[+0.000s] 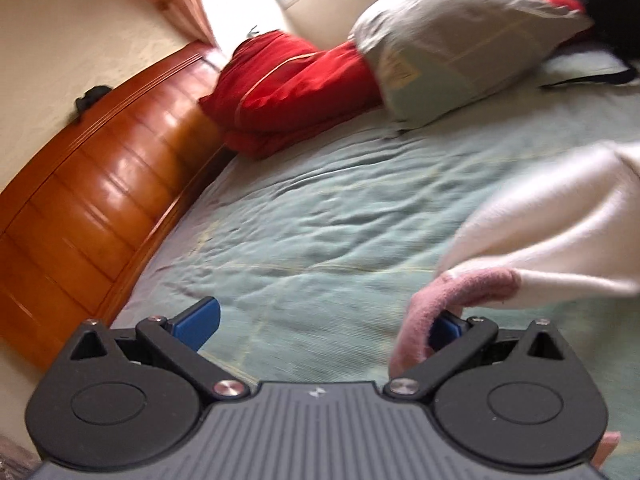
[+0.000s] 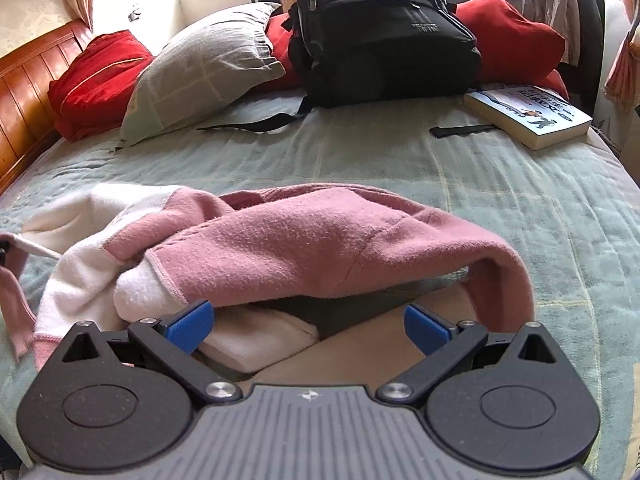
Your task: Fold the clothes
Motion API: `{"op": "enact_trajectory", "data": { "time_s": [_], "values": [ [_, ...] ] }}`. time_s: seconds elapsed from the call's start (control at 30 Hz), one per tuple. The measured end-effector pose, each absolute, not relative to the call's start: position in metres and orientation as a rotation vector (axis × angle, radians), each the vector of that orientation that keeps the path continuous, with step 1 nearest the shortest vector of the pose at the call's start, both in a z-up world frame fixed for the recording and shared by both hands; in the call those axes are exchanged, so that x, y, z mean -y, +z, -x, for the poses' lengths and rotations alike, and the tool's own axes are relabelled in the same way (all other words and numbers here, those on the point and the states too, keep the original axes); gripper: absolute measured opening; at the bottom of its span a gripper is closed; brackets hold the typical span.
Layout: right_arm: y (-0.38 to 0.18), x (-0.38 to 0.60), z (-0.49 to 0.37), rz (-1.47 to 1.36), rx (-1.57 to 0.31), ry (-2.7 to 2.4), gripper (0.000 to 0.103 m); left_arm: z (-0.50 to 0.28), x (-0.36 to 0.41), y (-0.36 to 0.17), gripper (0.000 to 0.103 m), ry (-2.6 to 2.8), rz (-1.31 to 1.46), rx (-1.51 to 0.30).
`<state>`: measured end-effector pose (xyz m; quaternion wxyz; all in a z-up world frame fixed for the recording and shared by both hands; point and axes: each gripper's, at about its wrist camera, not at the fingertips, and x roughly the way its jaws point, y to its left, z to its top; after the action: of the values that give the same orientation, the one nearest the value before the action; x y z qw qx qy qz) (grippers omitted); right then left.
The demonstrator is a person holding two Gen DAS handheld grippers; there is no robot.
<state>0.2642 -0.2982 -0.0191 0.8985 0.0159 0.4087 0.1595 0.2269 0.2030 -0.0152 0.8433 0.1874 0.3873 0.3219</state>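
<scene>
A pink and white garment (image 2: 280, 248) lies crumpled on a pale green bedspread (image 2: 460, 184), its long axis running left to right across the near part of the bed in the right wrist view. The pink half bulges upward in a raised hump; the white half trails off to the left, where its far end is cut by the frame edge. What lies under the hump is in shadow and hard to make out.

The right tongs (image 2: 308, 326) stand spread wide, blue pads apart, just in front of the garment's near hem and gripping nothing. In the blurred left wrist view, the left tongs (image 1: 320, 322) are likewise spread; a pink cuff (image 1: 448, 300) drapes over the right-hand pad and hides most of it, while the other pad stands clear of the cloth. The white sleeve (image 1: 552, 220) runs off the right edge of that picture.

Open bedspread stretches to the left of the sleeve as far as the glossy wooden headboard (image 1: 80, 200). Farther back the room narrows: a red quilt (image 2: 96, 76), a grey pillow (image 2: 200, 68) and a black backpack (image 2: 380, 28) crowd the far side, with a book (image 2: 528, 114) near the right edge of the bed. A bare strip of bedspread separates these from the garment.
</scene>
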Motion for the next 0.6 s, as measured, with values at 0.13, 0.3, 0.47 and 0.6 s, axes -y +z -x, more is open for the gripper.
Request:
{"op": "enact_trajectory", "data": {
  "time_s": [0.13,0.3,0.47,0.6],
  "values": [
    [-0.02,0.302,-0.266,-0.033,-0.85,0.313,0.103,-0.233,-0.233,-0.014,0.103,0.756,-0.384,-0.826],
    [-0.023,0.307,-0.269,-0.034,-0.862,0.284,0.103,-0.235,-0.261,-0.012,0.103,0.826,-0.39,-0.819],
    [-0.029,0.307,-0.271,-0.036,-0.879,0.278,0.103,-0.233,-0.261,-0.009,0.103,0.822,-0.421,-0.744],
    [-0.032,0.303,-0.27,-0.037,-0.889,0.287,0.103,-0.232,-0.252,-0.013,0.103,0.73,-0.437,-0.781]
  ]
}}
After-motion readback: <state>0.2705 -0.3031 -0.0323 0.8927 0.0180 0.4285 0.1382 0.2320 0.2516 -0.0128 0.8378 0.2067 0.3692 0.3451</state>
